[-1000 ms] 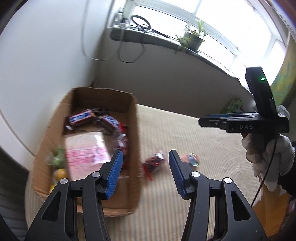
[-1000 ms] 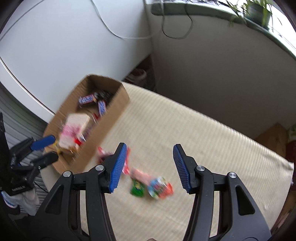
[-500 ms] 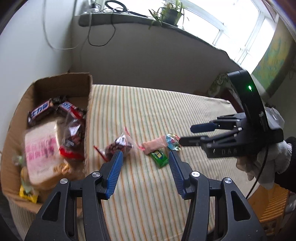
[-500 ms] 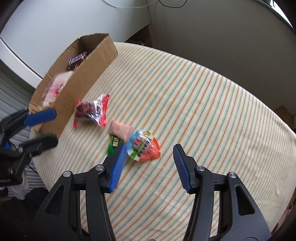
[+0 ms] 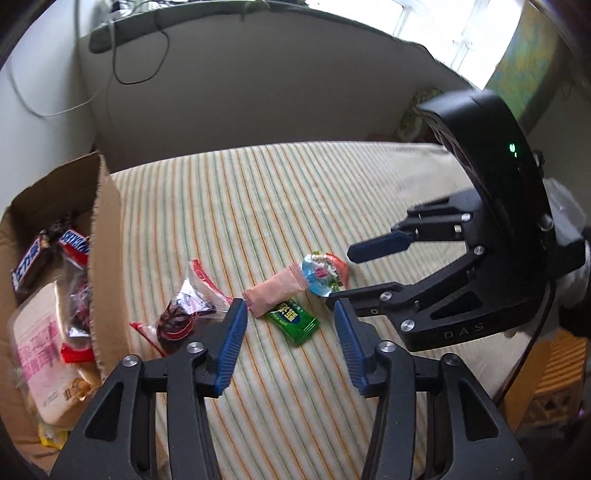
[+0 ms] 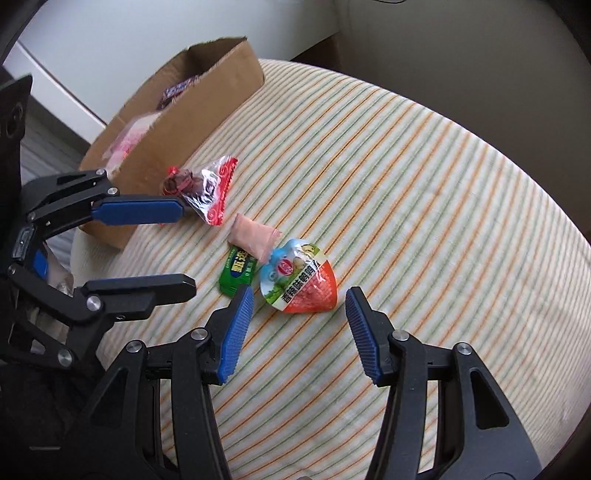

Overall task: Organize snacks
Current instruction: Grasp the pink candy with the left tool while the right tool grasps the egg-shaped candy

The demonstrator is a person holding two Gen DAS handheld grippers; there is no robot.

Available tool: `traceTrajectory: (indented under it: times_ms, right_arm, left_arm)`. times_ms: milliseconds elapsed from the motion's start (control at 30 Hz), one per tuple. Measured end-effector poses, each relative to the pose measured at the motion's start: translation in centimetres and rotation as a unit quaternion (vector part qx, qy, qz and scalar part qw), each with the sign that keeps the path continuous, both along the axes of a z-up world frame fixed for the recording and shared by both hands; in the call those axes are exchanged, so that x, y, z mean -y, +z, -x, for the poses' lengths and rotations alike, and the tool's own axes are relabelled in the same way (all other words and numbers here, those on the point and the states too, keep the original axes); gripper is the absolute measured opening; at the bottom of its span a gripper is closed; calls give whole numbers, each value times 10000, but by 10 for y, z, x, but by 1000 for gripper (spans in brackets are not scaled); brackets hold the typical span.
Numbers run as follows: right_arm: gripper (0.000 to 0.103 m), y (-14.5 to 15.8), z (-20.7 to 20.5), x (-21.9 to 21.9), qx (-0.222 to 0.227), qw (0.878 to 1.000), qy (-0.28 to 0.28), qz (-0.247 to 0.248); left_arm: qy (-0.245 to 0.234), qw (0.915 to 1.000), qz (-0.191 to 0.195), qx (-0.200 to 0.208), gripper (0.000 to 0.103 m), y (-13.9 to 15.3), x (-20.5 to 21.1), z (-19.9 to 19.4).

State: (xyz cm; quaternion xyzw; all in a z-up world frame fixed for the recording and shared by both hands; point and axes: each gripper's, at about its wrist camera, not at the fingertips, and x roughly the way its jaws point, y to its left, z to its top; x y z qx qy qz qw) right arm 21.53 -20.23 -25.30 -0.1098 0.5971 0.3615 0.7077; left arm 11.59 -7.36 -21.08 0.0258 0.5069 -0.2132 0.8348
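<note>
Your left gripper [image 5: 288, 345]: jaws part-open, just closing a bit, nothing gripped, above green packet [image 5: 291, 321]. Right gripper [image 6: 297, 328]: jaws apart, empty, over teardrop snack pouch [image 6: 299, 282].

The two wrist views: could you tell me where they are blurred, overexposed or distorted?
Left wrist view: window blown out white; right gripper smeared by motion blur; fisheye bends the striped cloth. Right wrist view: evenly lit, snack printing sharp on the round packet; cardboard box slightly soft; dark corners.
</note>
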Motion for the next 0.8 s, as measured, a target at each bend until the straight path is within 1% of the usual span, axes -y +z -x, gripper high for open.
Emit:
traceTrajectory:
  times_ms: [67,167,233,300,400,533,633,700,800]
  right_arm:
    - [54,-4,-2,-5,51,9999,82,44]
    - [54,-6,-5,-11,180,9997,125,43]
    - [51,-7,-8,-14,243,9996,146,43]
    - [44,-7,-9,-15,337,9990,266,134]
    - [44,-6,-9,-12,380,9985,362,177]
    - [43,-6,-14,0,467,9982,176,320]
    - [43,-5,-18,12,454,9983,-13,354]
    - [43,-5,-19,18,433,9984,-95,352]
    - [43,-5,-21,24,403,9985,-197,321]
  left_arm:
    - [6,10000,-68,-51,42,-4,-1,-3]
    - [36,9999,-111,-55,41,-8,-1,-5]
    - [4,9999,-135,-57,40,-9,2,-8]
    - [-104,9997,-211,-38,40,-12,7,-9]
    - [-178,9993,-312,-60,40,-16,13,-16]
    - [-292,9983,-509,-12,40,-22,23,-23]
    - [-355,9974,-627,-79,40,-30,27,-29]
    - [-388,9963,-751,-148,36,-38,29,-36]
    - [-432,9958,-779,-214,35,-40,28,-42]
